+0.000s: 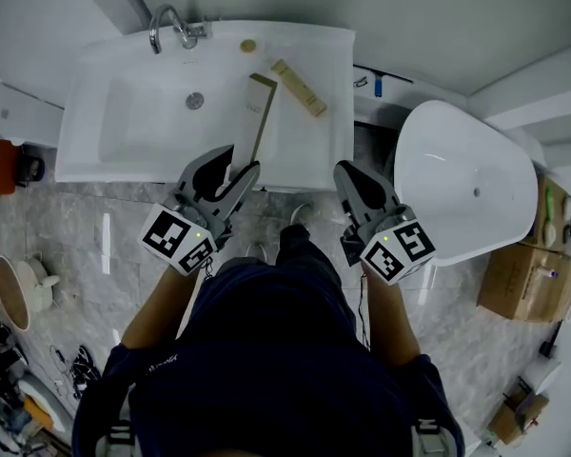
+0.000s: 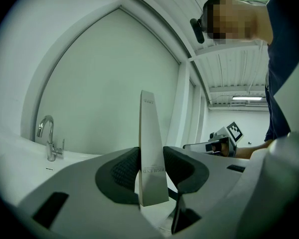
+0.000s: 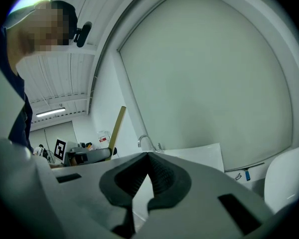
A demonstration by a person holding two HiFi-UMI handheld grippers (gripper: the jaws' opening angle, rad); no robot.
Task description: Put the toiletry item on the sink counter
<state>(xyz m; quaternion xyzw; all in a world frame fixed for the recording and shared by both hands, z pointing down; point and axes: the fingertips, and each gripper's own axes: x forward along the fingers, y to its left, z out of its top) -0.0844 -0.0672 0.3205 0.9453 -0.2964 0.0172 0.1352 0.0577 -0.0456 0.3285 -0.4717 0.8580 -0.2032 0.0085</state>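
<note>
**Q:** Entry check. What does the left gripper have?

**A:** I read its jaws as partly spread and clamped on the toiletry box. Both ribbed pads press its flat sides near the lower end.

**Q:** How does the box look?

**A:** It is a long, thin rectangular carton. In the left gripper view the broad face is pale grey-white, with small dark print low down and a tiny line near the top. In the head view one narrow edge shows brown-tan.

**Q:** Where is it?

**A:** It is held over the front rim of the sink, reaching away from me above the flat counter right of the basin. I cannot tell whether the far end touches. A second tan box lies on the counter near it, apart.

**Q:** And the right gripper?

**A:** Its jaws are closed together with nothing between them. It sits before the sink's right corner.
</note>
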